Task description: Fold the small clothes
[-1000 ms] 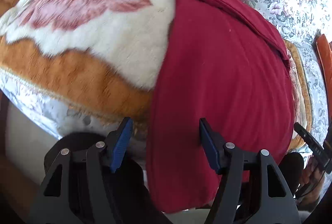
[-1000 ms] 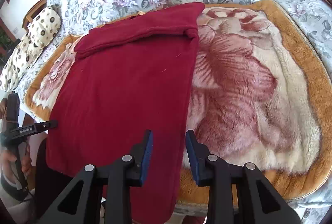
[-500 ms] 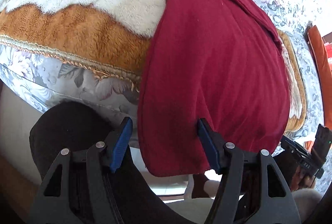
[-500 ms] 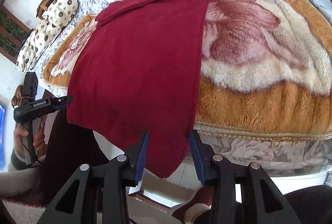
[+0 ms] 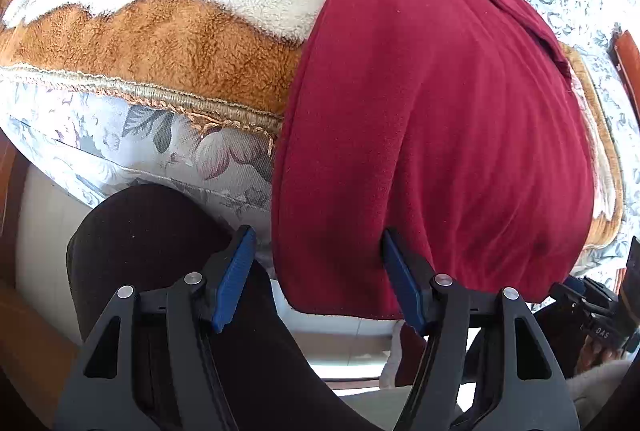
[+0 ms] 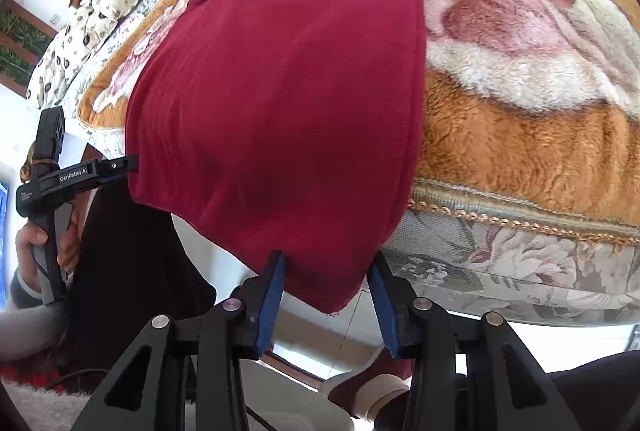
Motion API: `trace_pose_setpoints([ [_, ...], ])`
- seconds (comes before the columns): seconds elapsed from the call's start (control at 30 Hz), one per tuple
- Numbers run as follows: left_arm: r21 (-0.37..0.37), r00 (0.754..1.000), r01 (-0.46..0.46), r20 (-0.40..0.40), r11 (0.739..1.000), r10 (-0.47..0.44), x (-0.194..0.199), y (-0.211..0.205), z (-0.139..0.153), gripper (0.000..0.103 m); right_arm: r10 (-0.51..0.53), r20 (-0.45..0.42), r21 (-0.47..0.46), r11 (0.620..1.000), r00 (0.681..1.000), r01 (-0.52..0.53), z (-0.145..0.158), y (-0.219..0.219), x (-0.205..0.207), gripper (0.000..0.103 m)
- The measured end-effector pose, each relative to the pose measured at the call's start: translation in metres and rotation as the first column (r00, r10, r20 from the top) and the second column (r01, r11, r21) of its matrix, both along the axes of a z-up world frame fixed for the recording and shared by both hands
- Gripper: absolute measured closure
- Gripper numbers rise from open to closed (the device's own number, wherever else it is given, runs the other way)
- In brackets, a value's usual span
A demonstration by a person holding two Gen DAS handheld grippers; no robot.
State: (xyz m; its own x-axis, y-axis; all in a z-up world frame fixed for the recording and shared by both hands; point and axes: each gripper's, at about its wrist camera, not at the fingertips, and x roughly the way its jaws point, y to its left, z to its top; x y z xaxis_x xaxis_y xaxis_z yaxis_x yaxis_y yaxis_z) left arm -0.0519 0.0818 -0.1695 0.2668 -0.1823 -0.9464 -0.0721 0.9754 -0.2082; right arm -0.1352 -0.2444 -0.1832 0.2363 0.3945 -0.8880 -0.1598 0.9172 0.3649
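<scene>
Red fleece garment (image 5: pixel 440 135) draped over bed edge, on plush rose-pattern blanket (image 5: pixel 168 31) over floral bedspread (image 5: pixel 132 147).
Left gripper (image 5: pixel 320 279), right gripper (image 6: pixel 328 295): both spread, straddling hem corners. Right view alone: spotted pillow (image 6: pixel 92 15), far left.

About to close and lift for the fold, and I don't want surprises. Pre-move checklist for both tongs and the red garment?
1. Left tongs open: ok, jaws well apart.
2. Red garment hem corner between the left jaws: ok.
3. Right tongs open, other hanging corner between the jaws: ok.
4. Cloth clamped on either side: not ok, neither is shut on it.
5. Garment body smooth on the blanket: ok, only faint ripples; the far end is folded over as a band.
6. Number of layers each bite would take: cannot tell.
</scene>
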Motion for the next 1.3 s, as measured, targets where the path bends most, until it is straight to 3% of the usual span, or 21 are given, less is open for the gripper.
trace_pose_setpoints([
  [0.3,0.035,1.0,0.013,-0.005,0.999,-0.013,0.003,-0.018,-0.008,0.038,-0.059,-0.024,0.053,0.997,0.998,0.06,-0.012,-0.002,0.005,0.063],
  [0.4,0.04,1.0,0.03,-0.009,0.999,-0.03,0.003,-0.025,-0.01,0.039,-0.06,-0.019,0.081,0.995,0.998,0.062,-0.012,-0.005,0.004,0.074],
  [0.43,0.042,0.999,0.034,-0.007,0.999,-0.033,0.006,-0.035,-0.01,0.042,-0.066,-0.011,0.097,0.993,0.998,0.067,-0.011,-0.008,0.003,0.087],
  [0.47,0.038,0.999,0.042,-0.005,0.998,-0.042,0.005,-0.034,-0.01,0.054,-0.07,-0.001,0.112,0.991,0.998,0.07,-0.009,-0.011,0.002,0.091],
  [0.5,0.028,0.998,0.055,-0.005,0.998,-0.055,0.001,-0.033,-0.009,0.066,-0.069,0.01,0.124,0.99,0.998,0.067,-0.006,-0.011,0.001,0.094],
  [0.57,0.024,0.997,0.072,0.008,0.997,-0.072,-0.002,-0.036,-0.004,0.079,-0.046,0.036,0.132,0.99,0.998,0.041,0.004,-0.007,-0.002,0.094],
  [0.6,0.021,0.997,0.08,0.019,0.997,-0.081,-0.003,-0.038,0.001,0.087,-0.03,0.051,0.149,0.989,0.998,0.022,0.011,-0.005,-0.003,0.095],
  [0.73,-0.03,0.993,0.107,0.059,0.994,-0.105,-0.003,-0.034,0.028,0.089,-0.014,0.133,0.267,0.963,0.991,-0.022,0.049,-0.011,-0.003,0.095],
  [0.9,-0.096,0.985,0.12,0.135,0.988,-0.106,0.011,-0.03,0.076,0.089,-0.072,0.243,0.365,0.931,0.967,-0.022,0.097,-0.029,0.016,0.095],
  [1.07,-0.159,0.976,0.117,0.2,0.98,-0.085,0.04,-0.019,0.116,0.089,-0.162,0.316,0.391,0.92,0.935,0.027,0.129,-0.048,0.046,0.095],
  [1.3,-0.179,0.966,0.084,0.257,0.98,-0.036,0.102,-0.015,0.155,0.092,-0.229,0.329,0.426,0.902,0.916,0.072,0.147,-0.059,0.103,0.095],
])
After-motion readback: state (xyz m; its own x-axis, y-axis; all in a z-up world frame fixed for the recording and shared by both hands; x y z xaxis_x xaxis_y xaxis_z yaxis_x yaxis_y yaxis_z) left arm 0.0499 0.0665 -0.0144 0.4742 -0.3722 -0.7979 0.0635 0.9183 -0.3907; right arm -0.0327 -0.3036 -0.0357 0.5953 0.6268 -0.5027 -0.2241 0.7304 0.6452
